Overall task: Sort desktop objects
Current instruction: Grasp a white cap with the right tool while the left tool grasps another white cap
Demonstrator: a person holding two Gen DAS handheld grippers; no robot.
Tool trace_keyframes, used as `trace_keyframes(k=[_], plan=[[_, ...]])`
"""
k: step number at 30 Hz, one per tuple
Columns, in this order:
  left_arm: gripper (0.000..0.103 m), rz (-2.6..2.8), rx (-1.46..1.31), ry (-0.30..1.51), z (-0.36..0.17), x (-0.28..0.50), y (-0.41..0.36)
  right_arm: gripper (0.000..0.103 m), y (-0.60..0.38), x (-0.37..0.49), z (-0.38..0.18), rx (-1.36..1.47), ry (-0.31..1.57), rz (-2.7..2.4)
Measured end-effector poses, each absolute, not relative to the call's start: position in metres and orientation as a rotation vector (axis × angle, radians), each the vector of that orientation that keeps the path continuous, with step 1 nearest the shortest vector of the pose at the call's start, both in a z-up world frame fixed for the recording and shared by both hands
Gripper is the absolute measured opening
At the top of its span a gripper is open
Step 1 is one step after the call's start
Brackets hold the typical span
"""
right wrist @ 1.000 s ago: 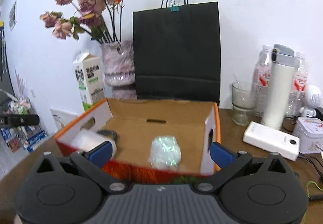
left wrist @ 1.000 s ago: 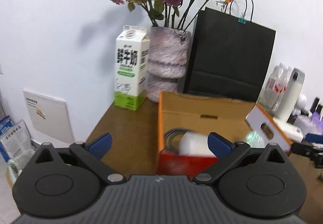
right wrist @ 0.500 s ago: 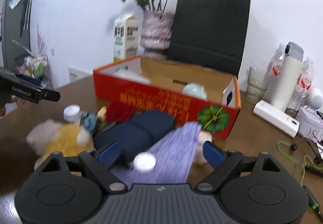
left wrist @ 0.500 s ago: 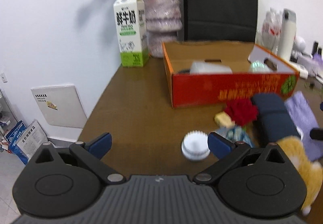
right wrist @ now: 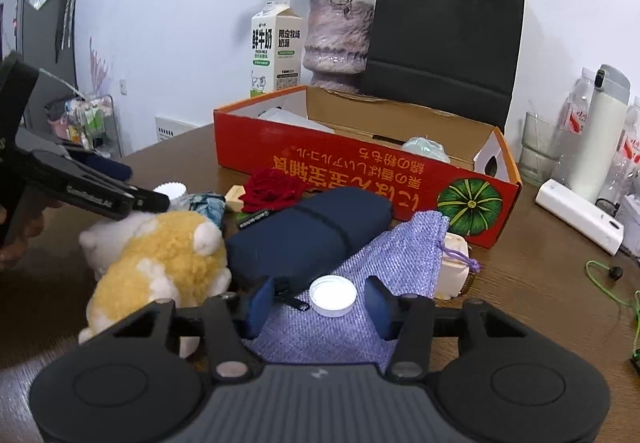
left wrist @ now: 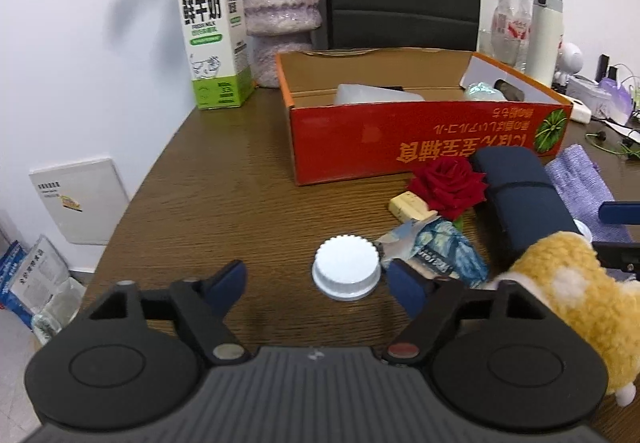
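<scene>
An open orange cardboard box (left wrist: 424, 139) stands on the brown desk, also in the right wrist view (right wrist: 360, 171). My left gripper (left wrist: 320, 283) is open low over the desk, with a white ridged jar lid (left wrist: 346, 272) between its fingers. My right gripper (right wrist: 318, 303) is open around a small white cap (right wrist: 333, 295) lying on a purple cloth pouch (right wrist: 384, 263). Loose items lie before the box: a red rose (left wrist: 450, 183), a navy case (right wrist: 308, 231), a yellow plush toy (right wrist: 160, 263) and a blue printed packet (left wrist: 444, 251).
A milk carton (left wrist: 212, 39), a vase (left wrist: 282, 3) and a black paper bag (right wrist: 444, 43) stand behind the box. Bottles, a white flask (right wrist: 596, 131), a glass and a white power bank (right wrist: 580, 215) sit at the right. The desk's left edge drops to the floor.
Both grippers have pulled back from over the box and dropped low toward the loose items in front of it. The jar lid and the small cap now sit between their fingers.
</scene>
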State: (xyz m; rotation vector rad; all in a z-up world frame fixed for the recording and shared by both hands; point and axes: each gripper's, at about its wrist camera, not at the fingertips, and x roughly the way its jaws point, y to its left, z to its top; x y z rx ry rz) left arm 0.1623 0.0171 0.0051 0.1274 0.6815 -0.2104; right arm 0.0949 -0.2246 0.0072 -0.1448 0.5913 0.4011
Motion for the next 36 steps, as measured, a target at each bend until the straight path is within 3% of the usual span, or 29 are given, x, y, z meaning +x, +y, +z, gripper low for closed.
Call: trace_keyframes(k=[3,12,24,25,27,36], plan=[[0.065,-0.236,0.117,0.679,0.006,0.162,0.018,0.04,-0.232,0.096,0.008,-0.119,0.59,0.392],[0.057,-0.252,0.109,0.704,0.001,0.17,0.019,0.029,-0.225,0.103,-0.004,-0.181,0.624,0.379],[0.058,-0.271,0.105,0.707,-0.003,0.185,0.011,0.029,-0.224,0.117,-0.01,-0.175,0.632,0.396],[0.055,-0.271,0.107,0.703,-0.003,0.185,0.01,0.029,-0.223,0.117,-0.01,-0.176,0.629,0.396],[0.041,-0.275,0.106,0.693,-0.002,0.181,0.008,0.028,-0.224,0.116,-0.011,-0.173,0.624,0.405],[0.041,-0.256,0.108,0.579,0.012,0.155,0.006,0.027,-0.231,0.106,0.0,-0.131,0.554,0.372]])
